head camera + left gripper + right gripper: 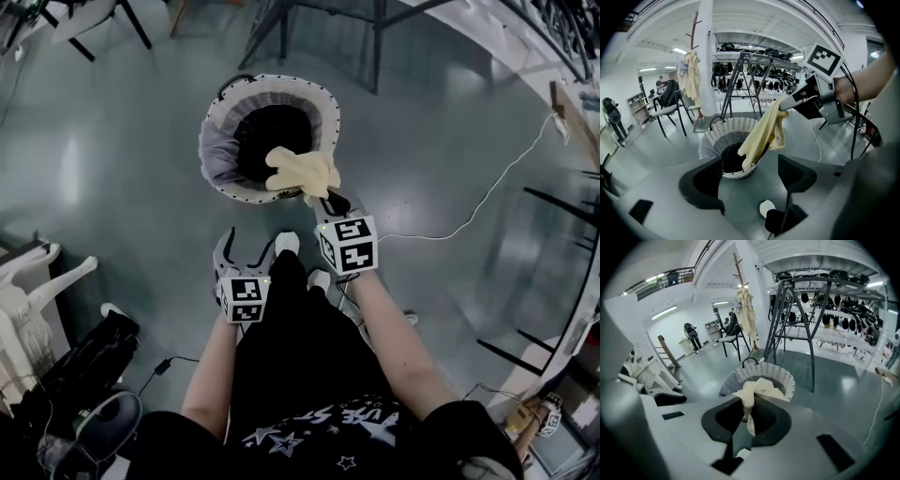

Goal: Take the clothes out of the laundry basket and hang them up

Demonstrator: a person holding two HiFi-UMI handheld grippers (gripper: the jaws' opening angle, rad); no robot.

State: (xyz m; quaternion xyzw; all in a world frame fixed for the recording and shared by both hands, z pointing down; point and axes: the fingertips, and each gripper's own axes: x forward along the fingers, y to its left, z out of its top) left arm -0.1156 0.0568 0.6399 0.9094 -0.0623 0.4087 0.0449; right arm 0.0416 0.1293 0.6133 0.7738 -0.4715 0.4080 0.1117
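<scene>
So, the right hand-held gripper (323,199) first: its jaws are nearly together and pinched on a pale yellow garment (300,171). In the right gripper view the cloth runs straight down between the two dark pads (768,420), bunched above them with a strip trailing below. The left gripper view catches it from the side. There the yellow garment (761,136) hangs in a long fold from the jaw tips at centre frame, with its lower end in front of the mouth of the laundry basket (726,133). I can't tell whether it touches the rim.

The left hand-held gripper (246,253) sits lower left of the other one in the head view. Its jaws are wide apart with nothing in them — just bare floor (750,176) showing between.

Moving outward, the laundry basket (272,84) is a white woven round one on the grey floor, just above centre in the head view. It has dark clothes (272,131) down inside and a grey cloth (214,155) draped over its left edge.

Further back, a wooden coat stand (738,268) in the upper middle of the right gripper view has a pale garment (746,310) hung on it. A chair (729,341) sits beside it, and a metal rack (797,319) stands to the right — loaded with dark gear. A white cable (487,202) snakes across the floor at the right of the head view.
</scene>
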